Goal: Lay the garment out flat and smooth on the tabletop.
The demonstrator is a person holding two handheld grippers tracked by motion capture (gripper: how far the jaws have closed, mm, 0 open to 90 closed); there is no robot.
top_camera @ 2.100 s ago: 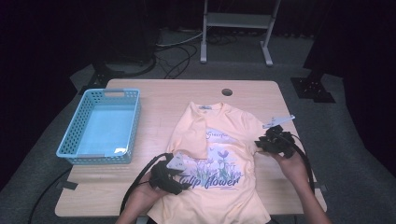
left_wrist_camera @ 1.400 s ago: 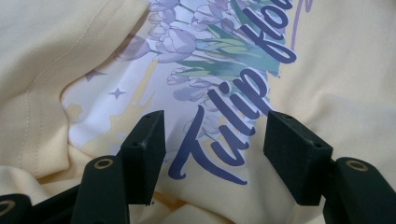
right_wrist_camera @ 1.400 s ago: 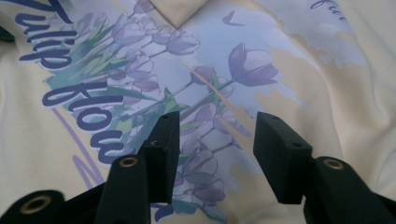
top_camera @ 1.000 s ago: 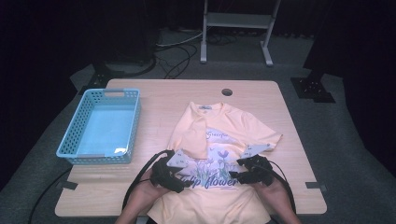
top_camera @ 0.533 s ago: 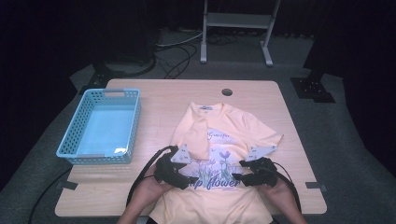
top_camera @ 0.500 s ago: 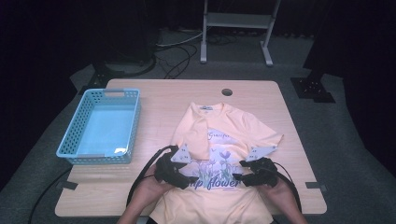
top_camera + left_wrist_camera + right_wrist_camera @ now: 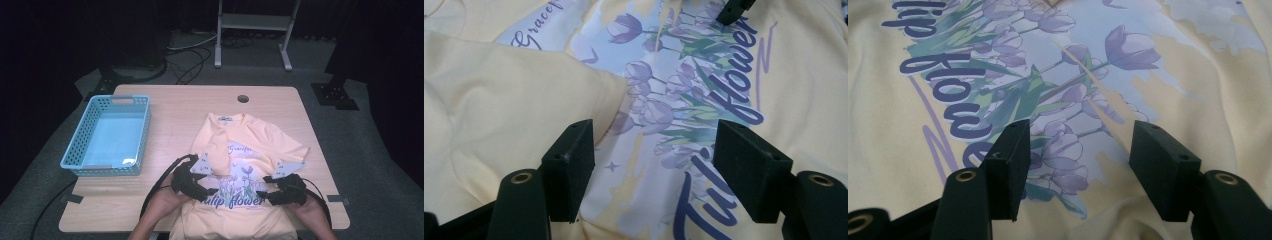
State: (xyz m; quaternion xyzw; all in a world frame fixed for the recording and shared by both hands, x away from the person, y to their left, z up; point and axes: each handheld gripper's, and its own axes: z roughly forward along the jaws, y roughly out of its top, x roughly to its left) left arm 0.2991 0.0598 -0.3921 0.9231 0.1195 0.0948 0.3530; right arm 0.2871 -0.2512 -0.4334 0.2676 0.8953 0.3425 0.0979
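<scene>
- The yellow T-shirt (image 7: 240, 165) is lying face up on the near half of the desk (image 7: 175, 107), collar toward the far edge, hem hanging over the near edge, its tulip print (image 7: 684, 100) showing; one sleeve (image 7: 524, 100) is lying folded in over the chest beside the print.
- I am holding the left gripper (image 7: 207, 186) over the shirt's left side, level with the lettering; its jaws are standing apart with nothing between them, only cloth beneath, as the left gripper view shows.
- I am holding the right gripper (image 7: 267, 192) over the opposite side of the print, jaws likewise parted and empty, hovering above the tulips (image 7: 1068, 150) in the right gripper view.
- By my reading, I am working mid-fold: the sleeves are looking tucked in, and both grippers are lining up across the body for the next fold.
- The next move is calling, I judge, for lowering both sets of jaws onto the fabric at matching points, pinching a single layer on each side, and carrying it evenly so the fold is not skewing.
- The blue basket (image 7: 107, 135) is sitting empty at the desk's left side, well apart from the shirt, likely waiting for the folded garment.
</scene>
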